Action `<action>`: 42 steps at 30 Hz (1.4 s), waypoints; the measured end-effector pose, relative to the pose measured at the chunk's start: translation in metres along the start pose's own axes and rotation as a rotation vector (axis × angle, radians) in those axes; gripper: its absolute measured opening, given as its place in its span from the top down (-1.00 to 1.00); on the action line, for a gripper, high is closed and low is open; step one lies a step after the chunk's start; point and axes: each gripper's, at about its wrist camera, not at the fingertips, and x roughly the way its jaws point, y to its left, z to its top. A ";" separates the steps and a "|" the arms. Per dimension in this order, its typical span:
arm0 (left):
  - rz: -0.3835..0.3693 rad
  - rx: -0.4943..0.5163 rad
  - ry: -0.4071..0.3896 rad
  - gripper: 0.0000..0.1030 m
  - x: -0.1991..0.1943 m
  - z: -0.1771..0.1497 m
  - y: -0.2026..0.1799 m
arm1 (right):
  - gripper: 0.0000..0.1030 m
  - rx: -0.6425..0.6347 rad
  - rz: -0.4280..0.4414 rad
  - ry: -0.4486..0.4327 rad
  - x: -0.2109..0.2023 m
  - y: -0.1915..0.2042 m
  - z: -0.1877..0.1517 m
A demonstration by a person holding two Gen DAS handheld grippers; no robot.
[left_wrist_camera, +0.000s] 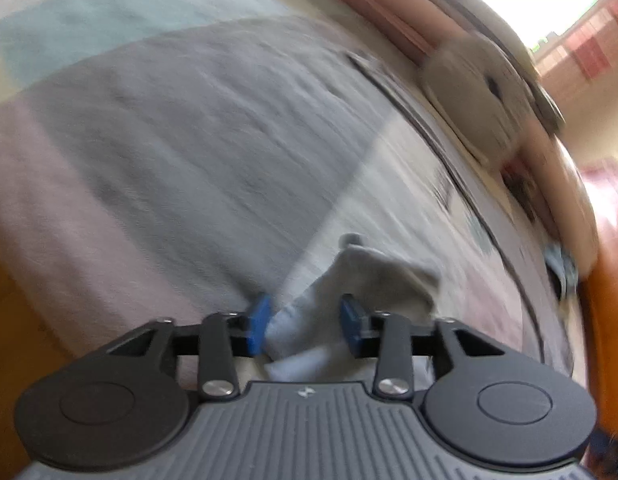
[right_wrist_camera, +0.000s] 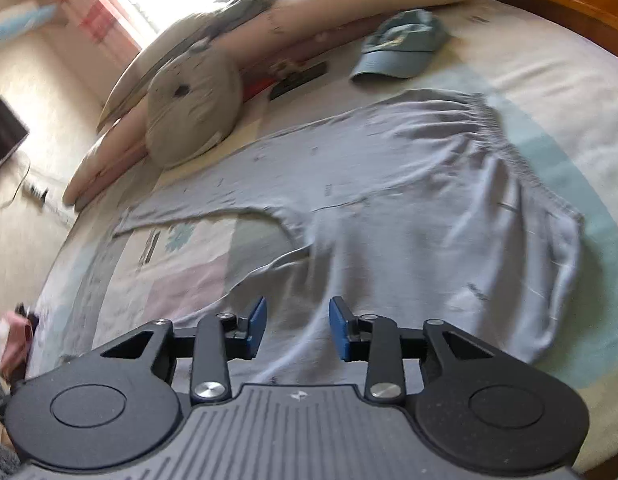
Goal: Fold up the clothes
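Observation:
Grey trousers lie spread on a pastel patchwork bed sheet, waistband at the right and one leg running off to the left. My right gripper hovers over the near trouser leg, its jaws open and its blue pads clear of the cloth. The left wrist view is blurred. It shows the grey fabric stretching away and a bunched cloth end rising in front of my left gripper. That gripper is open, with the cloth lying loosely between its pads.
A blue cap and a dark flat object lie beyond the trousers. A round grey cushion leans on long pink pillows at the far side. An orange wooden bed frame borders the mattress. A dark screen hangs on the left wall.

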 end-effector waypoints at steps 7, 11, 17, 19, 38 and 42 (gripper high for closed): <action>0.093 0.276 -0.003 -0.02 0.006 -0.013 -0.045 | 0.14 -0.084 0.029 0.036 0.025 0.027 0.007; 0.110 0.282 -0.041 0.85 -0.005 -0.010 -0.046 | 0.14 -0.153 0.052 0.061 0.039 0.046 0.007; 0.178 0.267 -0.164 0.88 -0.029 0.019 -0.035 | 0.05 -0.220 0.083 0.084 0.055 0.067 0.006; 0.219 0.245 -0.180 0.88 -0.032 0.026 -0.023 | 0.00 -0.224 0.078 0.088 0.059 0.071 0.004; 0.284 0.117 -0.191 0.91 -0.050 0.057 0.027 | -0.24 -0.203 -0.090 0.091 0.062 0.055 -0.009; 0.069 0.191 -0.115 0.65 -0.025 0.057 -0.027 | -0.30 -0.214 -0.110 0.068 0.057 0.047 -0.005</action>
